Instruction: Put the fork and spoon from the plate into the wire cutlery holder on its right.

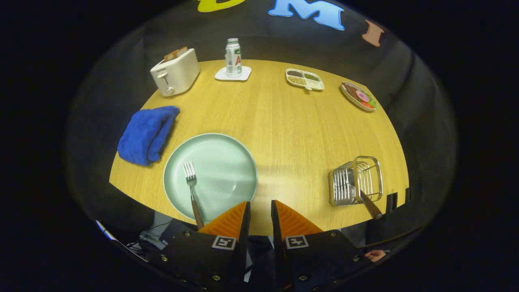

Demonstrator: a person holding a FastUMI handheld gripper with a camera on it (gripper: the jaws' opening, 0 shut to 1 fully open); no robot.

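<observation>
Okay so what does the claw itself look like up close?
The claw has two orange ribbed wedge-shaped fingers mounted on black angular blocks. Each block carries a small white square tag with a black pattern and is studded with small metal screws.

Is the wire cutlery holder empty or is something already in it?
Not empty: one wooden-handled utensil sits in the wire holder, handle sticking out. The fork lies on the plate.

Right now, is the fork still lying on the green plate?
Yes, the fork lies on the green plate, its handle sticking over the near rim, just left of the gripper, whose fingers grip nothing.
</observation>
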